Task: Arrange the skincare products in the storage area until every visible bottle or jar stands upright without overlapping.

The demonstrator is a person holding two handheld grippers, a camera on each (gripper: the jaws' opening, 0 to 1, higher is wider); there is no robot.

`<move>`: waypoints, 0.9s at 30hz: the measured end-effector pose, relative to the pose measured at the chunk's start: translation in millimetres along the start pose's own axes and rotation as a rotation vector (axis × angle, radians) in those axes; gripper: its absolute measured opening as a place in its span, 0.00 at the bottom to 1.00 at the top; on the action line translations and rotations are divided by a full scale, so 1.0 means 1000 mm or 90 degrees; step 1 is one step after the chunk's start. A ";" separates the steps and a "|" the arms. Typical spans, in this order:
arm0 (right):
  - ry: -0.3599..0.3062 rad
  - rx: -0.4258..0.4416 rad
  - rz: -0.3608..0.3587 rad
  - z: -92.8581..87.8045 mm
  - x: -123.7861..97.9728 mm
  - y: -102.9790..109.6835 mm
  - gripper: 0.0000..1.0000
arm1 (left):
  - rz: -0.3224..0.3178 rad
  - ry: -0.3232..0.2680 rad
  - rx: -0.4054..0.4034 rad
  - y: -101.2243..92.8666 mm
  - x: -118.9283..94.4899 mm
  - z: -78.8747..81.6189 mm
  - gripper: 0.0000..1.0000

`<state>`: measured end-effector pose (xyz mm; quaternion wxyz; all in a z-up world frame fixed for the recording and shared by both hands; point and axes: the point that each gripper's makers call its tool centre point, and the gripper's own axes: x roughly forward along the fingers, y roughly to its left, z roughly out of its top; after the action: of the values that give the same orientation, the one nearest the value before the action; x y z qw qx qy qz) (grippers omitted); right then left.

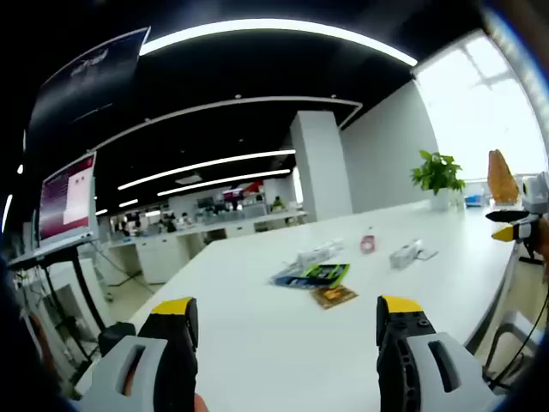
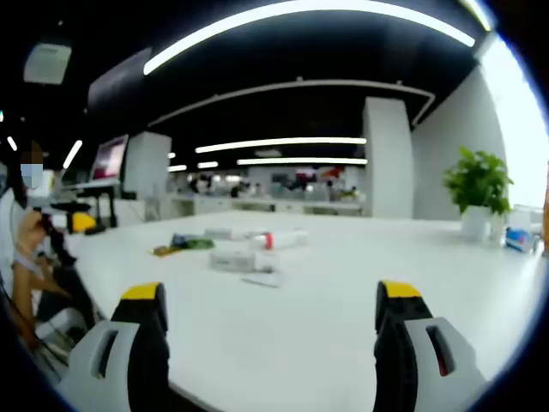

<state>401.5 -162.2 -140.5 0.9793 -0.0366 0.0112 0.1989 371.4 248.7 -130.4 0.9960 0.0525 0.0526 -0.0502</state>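
Skincare items lie flat in a loose cluster on the white table (image 1: 257, 343). In the left gripper view I see a clear tube (image 1: 319, 254), a small bottle with a red part (image 1: 368, 243) and a pale box (image 1: 405, 254), all well beyond my open left gripper (image 1: 287, 309). The right gripper view shows a tube with a red cap (image 2: 283, 239) and a pale box (image 2: 233, 257) lying ahead of my open right gripper (image 2: 270, 296). Neither gripper holds anything. The other gripper's yellow tip (image 1: 513, 232) shows at the far right of the left gripper view.
A green-black packet (image 1: 324, 275) and a brown packet (image 1: 334, 296) lie near the cluster. A potted plant (image 2: 478, 184) stands at the table's far end. A monitor on a stand (image 1: 67, 197) is beside the table. A seated person (image 2: 30, 249) is at the left edge.
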 end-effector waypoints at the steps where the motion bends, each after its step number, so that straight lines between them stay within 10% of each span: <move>1: -0.004 0.002 0.002 0.002 0.000 0.002 1.00 | -0.001 0.001 0.000 0.000 0.001 -0.001 0.91; 27: -0.007 -0.020 0.031 0.012 0.002 0.021 0.99 | -0.034 0.011 -0.014 -0.011 0.011 -0.011 0.99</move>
<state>395.5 -141.2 -129.8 0.9734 -0.0509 0.0034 0.2234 380.5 237.9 -143.8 0.9943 0.0404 0.0628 -0.0754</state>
